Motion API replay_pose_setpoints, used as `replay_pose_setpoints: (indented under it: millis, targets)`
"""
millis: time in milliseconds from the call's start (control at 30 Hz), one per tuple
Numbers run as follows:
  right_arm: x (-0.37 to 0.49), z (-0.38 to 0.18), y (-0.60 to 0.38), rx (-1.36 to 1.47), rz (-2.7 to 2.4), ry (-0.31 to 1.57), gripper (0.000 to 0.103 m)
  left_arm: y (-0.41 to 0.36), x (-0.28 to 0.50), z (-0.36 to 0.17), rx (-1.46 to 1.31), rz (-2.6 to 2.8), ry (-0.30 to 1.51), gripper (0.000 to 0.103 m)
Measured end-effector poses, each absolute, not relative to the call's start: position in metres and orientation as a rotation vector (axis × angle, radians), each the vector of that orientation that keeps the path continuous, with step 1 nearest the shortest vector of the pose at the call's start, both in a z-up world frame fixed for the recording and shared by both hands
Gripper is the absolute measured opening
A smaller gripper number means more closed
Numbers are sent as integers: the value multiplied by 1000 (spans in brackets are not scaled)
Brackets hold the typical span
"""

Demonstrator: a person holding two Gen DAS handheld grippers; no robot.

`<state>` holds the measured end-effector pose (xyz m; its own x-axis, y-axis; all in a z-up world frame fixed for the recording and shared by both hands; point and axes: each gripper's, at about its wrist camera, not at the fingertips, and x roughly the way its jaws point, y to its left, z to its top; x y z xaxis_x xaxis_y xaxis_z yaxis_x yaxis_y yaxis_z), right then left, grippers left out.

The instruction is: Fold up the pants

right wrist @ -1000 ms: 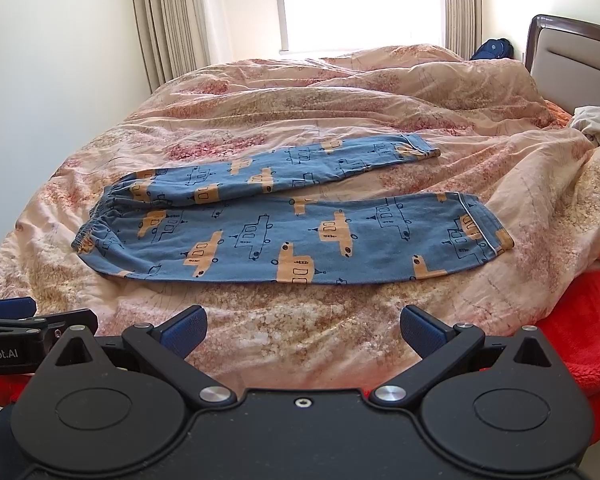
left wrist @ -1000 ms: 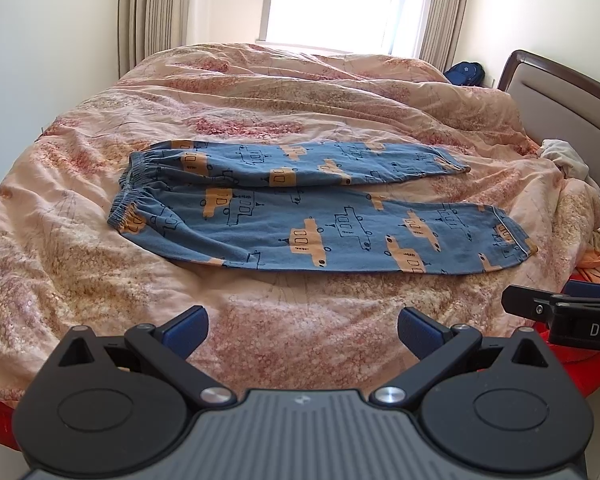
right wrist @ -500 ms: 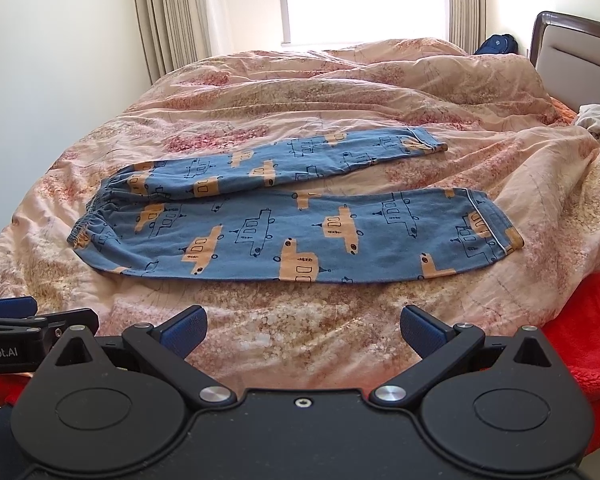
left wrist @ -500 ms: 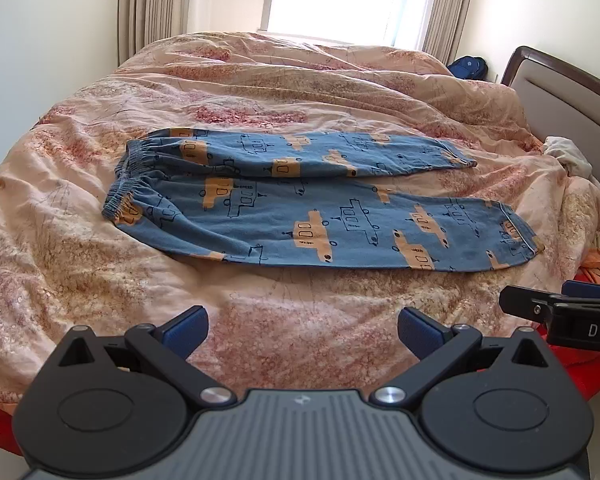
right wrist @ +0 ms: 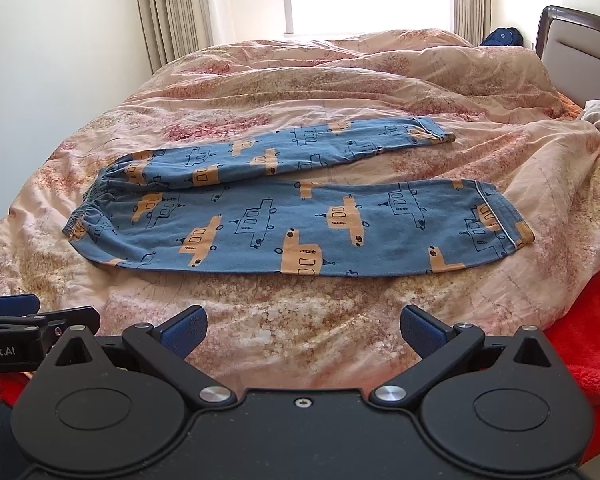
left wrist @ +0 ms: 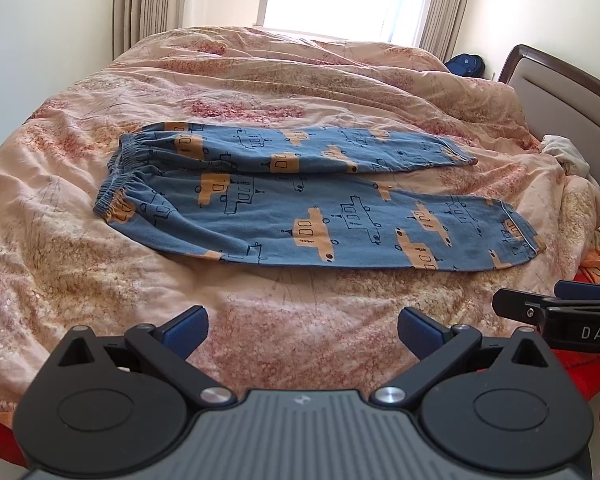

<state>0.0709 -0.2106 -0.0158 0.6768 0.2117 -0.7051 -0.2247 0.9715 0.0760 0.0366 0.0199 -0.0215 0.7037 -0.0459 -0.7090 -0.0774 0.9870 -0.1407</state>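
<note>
Blue pants (left wrist: 308,204) with orange vehicle prints lie flat on the bed, waistband to the left, the two legs spread apart toward the right. They also show in the right wrist view (right wrist: 300,216). My left gripper (left wrist: 302,330) is open and empty, above the quilt short of the near leg. My right gripper (right wrist: 302,328) is open and empty, also short of the near leg. The right gripper's tip shows at the right edge of the left wrist view (left wrist: 556,312); the left gripper's tip shows at the left edge of the right wrist view (right wrist: 32,316).
A peach floral quilt (left wrist: 260,80) covers the bed. A headboard (left wrist: 568,92) stands at the right, with crumpled light clothes (left wrist: 564,152) beside it. A red blanket (right wrist: 580,320) lies at the near right edge. A window and curtains are behind.
Both grippers have moved forward and a little higher over the bed, so the pants look larger and nearer. Both stay open and the pants have not moved.
</note>
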Motion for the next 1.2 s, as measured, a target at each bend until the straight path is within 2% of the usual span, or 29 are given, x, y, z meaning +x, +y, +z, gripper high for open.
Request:
replay_pose_setpoints:
  millis: [167, 367, 467, 600, 800, 933, 1000, 1133, 1200]
  targets:
    - [104, 1, -201, -79, 301, 743, 103, 58, 74, 7, -157, -18, 693, 103]
    - [186, 73, -182, -226, 476, 442, 103, 125, 147, 49, -149, -102, 603, 103]
    - [245, 74, -162, -363, 578, 457, 103, 159, 190, 53, -70, -133, 581, 103]
    - [311, 67, -136, -421, 810, 446, 103, 205, 265, 37, 3, -193, 675, 103]
    - [422, 25, -89, -513, 1008, 611, 102, 248, 356, -34, 105, -268, 837, 101]
    - [488, -9, -64, -496, 1095, 705, 93, 264, 392, -69, 110, -369, 901, 81]
    - [517, -26, -51, -483, 1137, 762, 82, 268, 403, -80, 122, -406, 934, 77]
    - [552, -58, -25, -505, 1231, 841, 75, 271, 418, -93, 188, -449, 998, 65]
    - [560, -69, -16, -528, 1282, 872, 66, 275, 423, -97, 190, -474, 1021, 60]
